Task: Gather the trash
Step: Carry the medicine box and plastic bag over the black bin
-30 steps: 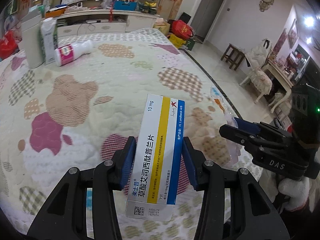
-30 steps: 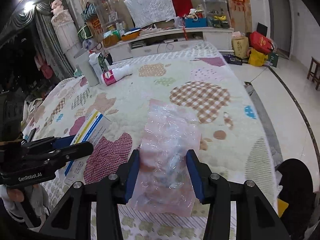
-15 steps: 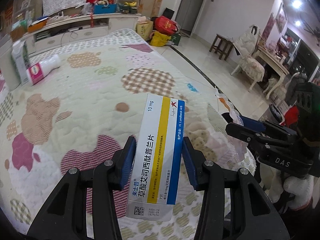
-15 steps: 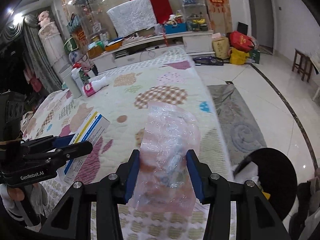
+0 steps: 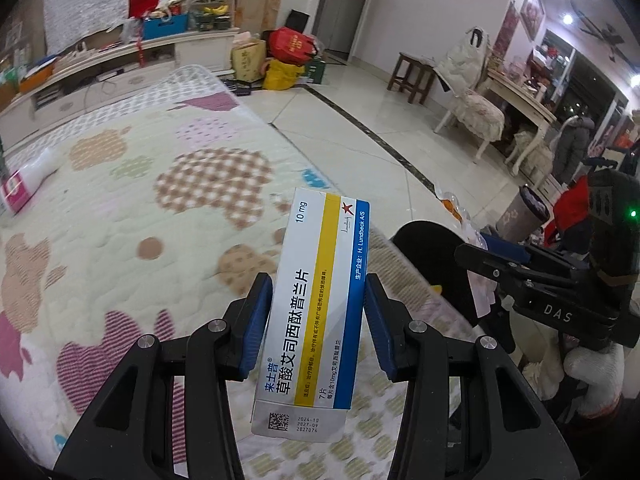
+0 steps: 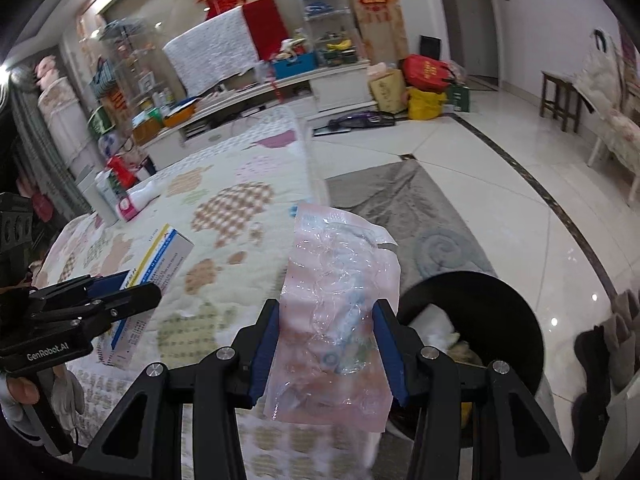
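Black bin on the floor beside the bed, just past and below the right gripper clamped on a crumpled pink plastic bag; further right of the left gripper clamped on an upright medicine box.

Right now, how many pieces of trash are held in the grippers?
2. The medicine box is clamped in the left gripper above the quilt; the pink plastic bag is clamped in the right gripper, beside the black bin.
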Demonstrator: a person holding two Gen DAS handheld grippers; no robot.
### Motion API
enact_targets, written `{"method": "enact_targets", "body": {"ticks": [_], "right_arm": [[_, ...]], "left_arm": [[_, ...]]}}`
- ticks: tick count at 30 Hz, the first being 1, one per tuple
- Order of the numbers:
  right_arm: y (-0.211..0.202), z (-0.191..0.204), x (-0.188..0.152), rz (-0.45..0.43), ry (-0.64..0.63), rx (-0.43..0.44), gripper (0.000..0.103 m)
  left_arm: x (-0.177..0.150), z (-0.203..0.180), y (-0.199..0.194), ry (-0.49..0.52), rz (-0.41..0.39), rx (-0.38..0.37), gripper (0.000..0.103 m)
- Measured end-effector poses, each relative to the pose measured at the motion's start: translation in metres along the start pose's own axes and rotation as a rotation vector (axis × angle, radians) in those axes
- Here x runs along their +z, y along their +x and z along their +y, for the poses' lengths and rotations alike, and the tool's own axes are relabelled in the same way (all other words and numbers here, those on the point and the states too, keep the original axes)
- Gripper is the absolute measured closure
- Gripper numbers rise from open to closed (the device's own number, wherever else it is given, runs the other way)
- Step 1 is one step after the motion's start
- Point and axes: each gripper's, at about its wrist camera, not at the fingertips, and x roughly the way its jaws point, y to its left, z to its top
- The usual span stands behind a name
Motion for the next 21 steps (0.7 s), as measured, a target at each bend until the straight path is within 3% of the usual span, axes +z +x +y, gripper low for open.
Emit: {"method": "enact_targets", "body": {"ticks": [13,21], "right_arm": [[-0.012,-0.079,-0.018,0.007,0.136,-0.074,0.057],[-0.007,-0.126,-0.028,0.019,0.244,-0.073,0.056]], "left_arm": [[0.019,-0.062,0.041,0.08,0.04,-0.07,0.059],[0.034,-0.098,0.083,0.062,0.1,-0.206,0.058]]}}
